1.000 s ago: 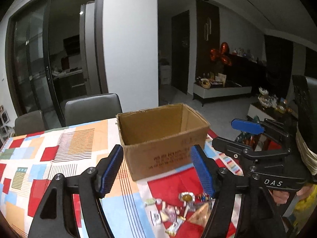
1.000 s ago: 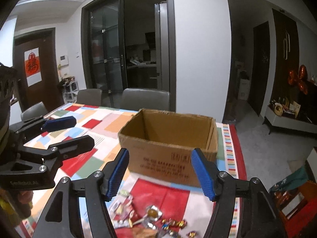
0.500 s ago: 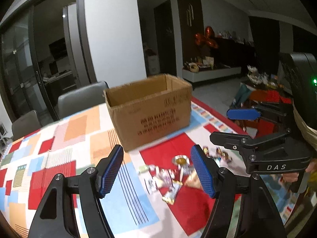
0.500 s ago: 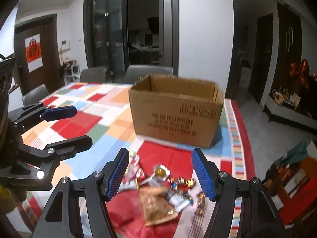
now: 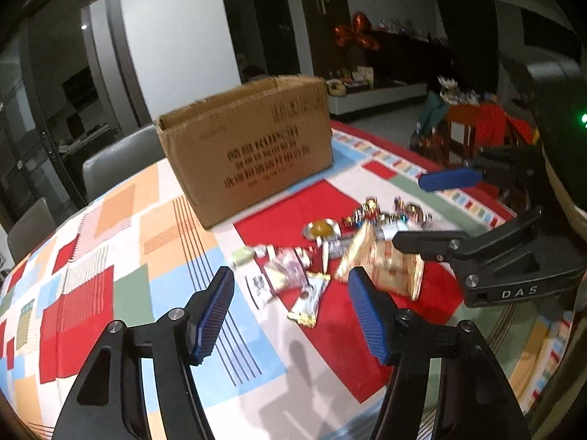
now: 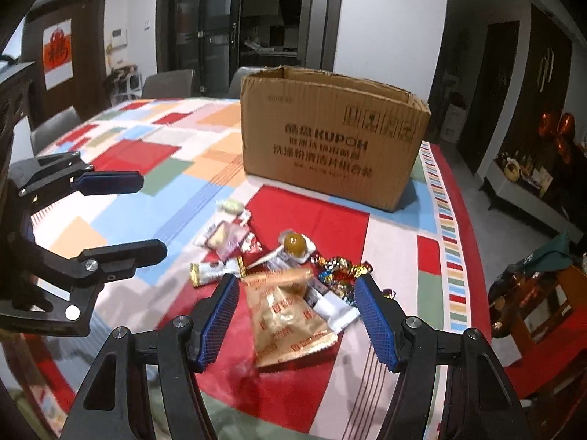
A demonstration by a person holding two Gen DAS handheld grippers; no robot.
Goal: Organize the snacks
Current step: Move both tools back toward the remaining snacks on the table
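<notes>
A pile of snacks lies on the patchwork tablecloth (image 5: 110, 256) in front of an open cardboard box (image 5: 253, 139) (image 6: 330, 139). It holds a gold bag (image 6: 286, 315) (image 5: 381, 260), a round yellow candy (image 6: 295, 244), foil sweets (image 6: 341, 269) and small wrappers (image 5: 286, 278). My left gripper (image 5: 290, 280) (image 6: 152, 216) hovers over the wrappers with its jaws closing and nothing between the pads. My right gripper (image 6: 296, 286) (image 5: 407, 209) hangs open above the gold bag, apart from it.
Grey chairs (image 5: 117, 161) (image 6: 168, 82) stand at the table's far side. The table's right edge (image 6: 458, 256) drops to the floor, where a low stand with red items (image 5: 484, 128) sits. Bare cloth lies left of the pile.
Both grippers have sunk toward the table, and the snack pile now sits close under them. The left jaws stand a little narrower. The box has not moved.
</notes>
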